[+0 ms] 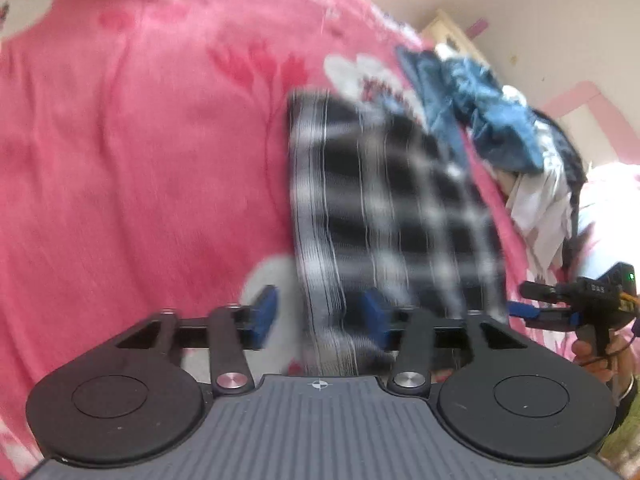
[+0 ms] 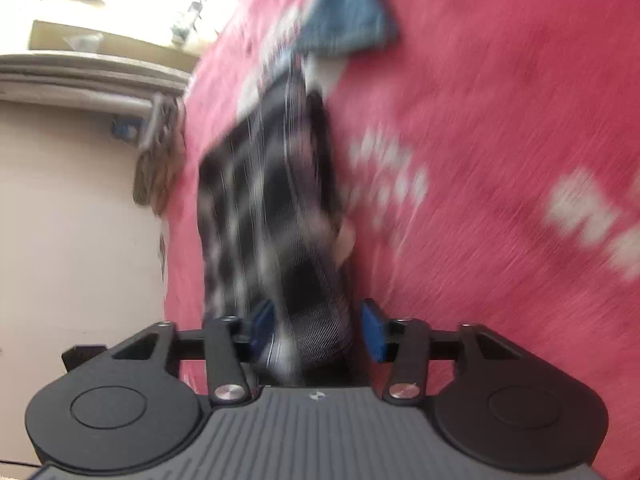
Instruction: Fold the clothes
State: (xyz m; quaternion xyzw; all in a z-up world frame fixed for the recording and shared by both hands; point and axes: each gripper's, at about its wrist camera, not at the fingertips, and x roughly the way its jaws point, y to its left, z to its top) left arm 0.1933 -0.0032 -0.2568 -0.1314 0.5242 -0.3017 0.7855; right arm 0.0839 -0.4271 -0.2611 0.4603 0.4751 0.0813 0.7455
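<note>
A black-and-white checked cloth point(image 1: 384, 208) lies folded on the pink flowered blanket point(image 1: 140, 160), blurred by motion. Its near end reaches between the blue pads of my left gripper point(image 1: 320, 320), whose jaws stand apart; the left pad is clear of the fabric. In the right wrist view the same checked cloth point(image 2: 272, 208) runs down between the pads of my right gripper point(image 2: 318, 330), also open, with a gap at the right pad. The right gripper point(image 1: 524, 310) shows at the right edge of the left wrist view, held by a hand point(image 1: 588, 352).
A heap of blue denim point(image 1: 480, 120) and white garments point(image 1: 536, 208) lies beyond the checked cloth at the blanket's far right. A folded blue piece point(image 2: 348, 12) lies past the cloth in the right wrist view. A cream wall and shelf point(image 2: 80, 72) stand to the left.
</note>
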